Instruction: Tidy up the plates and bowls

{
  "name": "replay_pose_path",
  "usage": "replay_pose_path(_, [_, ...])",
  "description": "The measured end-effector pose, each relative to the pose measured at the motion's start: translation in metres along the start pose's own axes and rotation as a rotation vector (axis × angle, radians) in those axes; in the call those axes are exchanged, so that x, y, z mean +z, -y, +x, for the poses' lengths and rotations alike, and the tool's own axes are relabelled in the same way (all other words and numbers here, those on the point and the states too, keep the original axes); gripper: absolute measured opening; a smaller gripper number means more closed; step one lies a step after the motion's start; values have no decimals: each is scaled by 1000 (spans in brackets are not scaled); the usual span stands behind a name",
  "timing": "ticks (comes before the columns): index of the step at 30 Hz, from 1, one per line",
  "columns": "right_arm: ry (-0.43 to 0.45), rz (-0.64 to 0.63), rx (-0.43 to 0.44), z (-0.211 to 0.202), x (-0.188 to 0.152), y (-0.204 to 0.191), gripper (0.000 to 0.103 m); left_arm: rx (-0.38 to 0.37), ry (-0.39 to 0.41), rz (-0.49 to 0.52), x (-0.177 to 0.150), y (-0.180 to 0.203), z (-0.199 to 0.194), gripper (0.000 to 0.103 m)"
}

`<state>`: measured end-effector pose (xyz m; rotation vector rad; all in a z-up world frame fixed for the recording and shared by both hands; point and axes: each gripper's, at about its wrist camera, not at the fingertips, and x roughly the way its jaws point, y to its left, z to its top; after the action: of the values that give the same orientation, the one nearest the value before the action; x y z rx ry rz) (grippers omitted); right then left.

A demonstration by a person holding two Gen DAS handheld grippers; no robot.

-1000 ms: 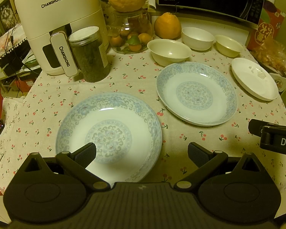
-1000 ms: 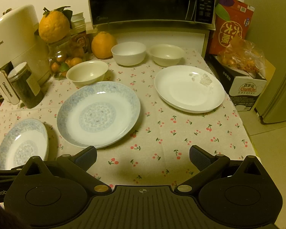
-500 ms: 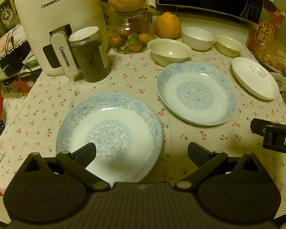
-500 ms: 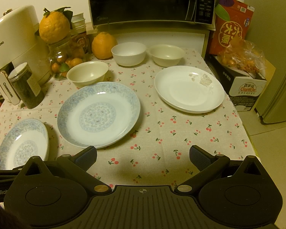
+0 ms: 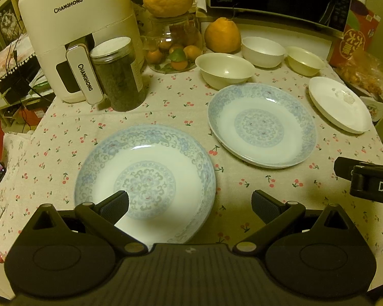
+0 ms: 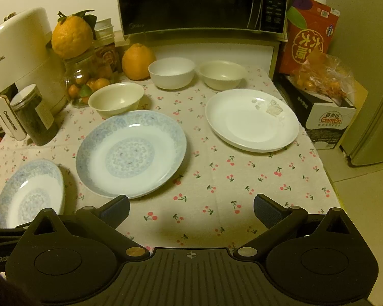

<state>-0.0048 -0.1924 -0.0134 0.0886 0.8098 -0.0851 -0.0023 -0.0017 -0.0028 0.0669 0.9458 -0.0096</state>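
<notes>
Directly under the wide-open, empty left tongs (image 5: 189, 201) lies the near blue plate (image 5: 145, 178) on the bench (image 5: 63, 132), its twin (image 6: 131, 153) nearer the equally wide, empty right tongs (image 6: 191, 210).

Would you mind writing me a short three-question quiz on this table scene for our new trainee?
1. How many plates and how many bowls stand on the cherry-print tablecloth?
2. True or false: the left gripper is shut on the nearer blue-patterned plate.
3. Which plate has something lying on it? A) the nearer blue-patterned plate B) the farther blue-patterned plate C) the plain white plate

Key
1. Three plates, three bowls: the cream bowl by the fruit jar, the white bowl and the cream bowl on the right.
2. False: both it and the right gripper are open and empty.
3. C, small pale bits near its rim.
</notes>
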Motion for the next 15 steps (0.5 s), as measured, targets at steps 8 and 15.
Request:
replay_pose_path(8, [-1, 1, 3, 0, 1, 0, 103, 6, 9, -4, 1, 0, -1, 103])
replay_pose_path(15, [-37, -3, 60, -2, 14, -2, 103, 8, 92, 12, 8, -4, -6, 103])
